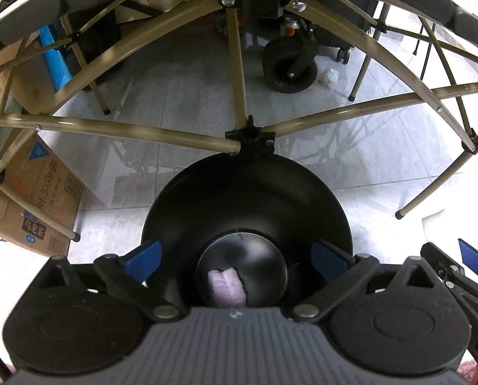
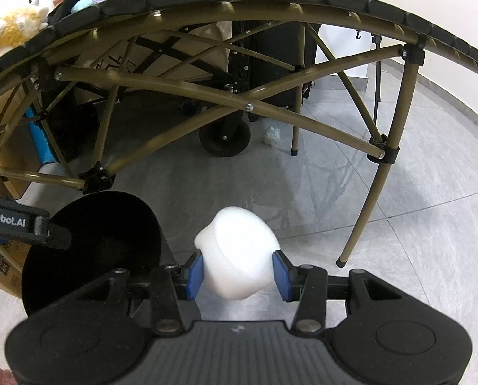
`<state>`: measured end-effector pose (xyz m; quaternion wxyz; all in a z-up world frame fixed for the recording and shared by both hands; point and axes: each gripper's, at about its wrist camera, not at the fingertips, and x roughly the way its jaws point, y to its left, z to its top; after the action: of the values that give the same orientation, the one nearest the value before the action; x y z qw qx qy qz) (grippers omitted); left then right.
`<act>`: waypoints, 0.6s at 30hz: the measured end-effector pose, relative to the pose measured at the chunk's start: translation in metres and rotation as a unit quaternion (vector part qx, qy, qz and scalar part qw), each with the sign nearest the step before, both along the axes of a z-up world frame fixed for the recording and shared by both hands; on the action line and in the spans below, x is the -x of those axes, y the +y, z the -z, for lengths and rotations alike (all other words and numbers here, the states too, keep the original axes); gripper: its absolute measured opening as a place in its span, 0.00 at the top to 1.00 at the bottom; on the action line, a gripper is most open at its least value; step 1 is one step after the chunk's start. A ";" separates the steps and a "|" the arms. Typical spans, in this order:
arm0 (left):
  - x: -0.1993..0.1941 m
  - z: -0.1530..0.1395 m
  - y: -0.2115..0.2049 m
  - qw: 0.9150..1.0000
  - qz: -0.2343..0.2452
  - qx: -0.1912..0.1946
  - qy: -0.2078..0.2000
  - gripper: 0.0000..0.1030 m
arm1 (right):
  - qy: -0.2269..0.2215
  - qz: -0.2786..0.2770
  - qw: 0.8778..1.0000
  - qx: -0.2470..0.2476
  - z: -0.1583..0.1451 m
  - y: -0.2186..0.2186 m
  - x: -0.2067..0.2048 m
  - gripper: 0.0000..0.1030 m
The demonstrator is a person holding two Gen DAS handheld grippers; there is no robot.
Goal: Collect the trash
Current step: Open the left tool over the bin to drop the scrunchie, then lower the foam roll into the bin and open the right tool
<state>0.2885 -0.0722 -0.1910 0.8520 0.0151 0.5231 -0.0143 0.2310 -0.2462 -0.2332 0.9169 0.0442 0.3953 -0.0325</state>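
Right wrist view: a white foam lump [image 2: 237,253] is pinched in the right gripper [image 2: 237,272] beside the black bin [image 2: 91,250], where, if released early by the half-closed jaws, it could drop to the floor [image 2: 383,240].

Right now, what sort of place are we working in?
Probably a storeroom or lab corner indoors: grey tiled floor under a folding table, cardboard boxes and a wheeled cart behind, and a black trash bin.
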 end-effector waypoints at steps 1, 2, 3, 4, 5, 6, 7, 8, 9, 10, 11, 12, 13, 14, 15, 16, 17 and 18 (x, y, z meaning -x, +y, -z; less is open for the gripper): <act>0.000 0.000 0.000 1.000 0.000 -0.001 0.000 0.01 | 0.000 0.000 1.000 0.000 0.000 0.000 0.000 0.57; 0.000 0.000 0.000 1.000 0.000 -0.001 0.000 0.01 | 0.000 0.000 1.000 0.000 0.000 0.000 0.000 0.57; 0.000 0.000 0.001 1.000 0.000 -0.002 0.000 0.01 | 0.000 0.000 1.000 0.000 0.000 0.000 0.000 0.57; 0.001 0.000 0.002 1.000 0.000 -0.003 0.000 0.01 | -0.001 0.000 1.000 -0.001 0.000 0.000 0.000 0.57; 0.001 0.000 0.002 1.000 0.000 -0.004 0.001 0.01 | -0.001 0.000 1.000 -0.001 0.000 0.000 0.000 0.57; 0.001 0.000 0.003 1.000 -0.001 -0.005 0.001 0.01 | -0.001 0.000 1.000 -0.001 0.000 -0.001 0.000 0.57; 0.001 -0.001 0.005 1.000 -0.002 -0.006 0.000 0.01 | -0.002 0.000 1.000 -0.002 0.000 0.000 0.000 0.57; 0.001 -0.001 0.006 1.000 -0.003 -0.007 0.000 0.01 | -0.002 0.000 1.000 -0.002 -0.001 0.000 -0.001 0.57; 0.002 -0.002 0.008 1.000 -0.004 -0.008 0.001 0.01 | -0.003 -0.001 1.000 -0.003 -0.001 0.001 -0.001 0.57; 0.002 -0.002 0.010 1.000 -0.006 -0.009 0.001 0.01 | -0.004 -0.003 1.000 -0.003 -0.002 0.003 -0.002 0.57; 0.002 -0.003 0.013 1.000 -0.007 -0.011 0.001 0.01 | -0.005 -0.005 1.000 -0.004 -0.002 0.003 -0.002 0.57; 0.002 -0.004 0.017 1.000 -0.011 -0.012 0.000 0.01 | -0.006 -0.008 1.000 -0.005 -0.003 0.005 -0.003 0.57; 0.002 -0.005 0.021 1.000 -0.014 -0.013 0.000 0.01 | -0.007 -0.011 1.000 -0.006 -0.004 0.008 -0.004 0.57; 0.003 -0.007 0.025 1.000 -0.018 -0.014 -0.001 0.01 | -0.008 -0.014 1.000 -0.007 -0.005 0.012 -0.005 0.57; 0.003 -0.008 0.029 1.000 -0.022 -0.015 -0.002 0.01 | -0.009 -0.017 1.000 -0.008 -0.006 0.015 -0.006 0.57; 0.003 -0.010 0.035 1.000 -0.027 -0.016 -0.001 0.01 | -0.011 -0.021 1.000 -0.009 -0.007 0.020 -0.007 0.57; 0.004 -0.012 0.041 0.999 -0.032 -0.016 -0.001 0.01 | -0.012 -0.024 1.000 -0.010 -0.008 0.024 -0.009 0.57; 0.004 -0.013 0.046 0.999 -0.036 -0.016 -0.001 0.01 | -0.012 -0.028 0.999 -0.011 -0.008 0.029 -0.010 0.57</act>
<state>0.2842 -0.0266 -0.1781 0.8522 0.0101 0.5225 0.0249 0.2408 -0.2176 -0.2247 0.9216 0.0436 0.3856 -0.0014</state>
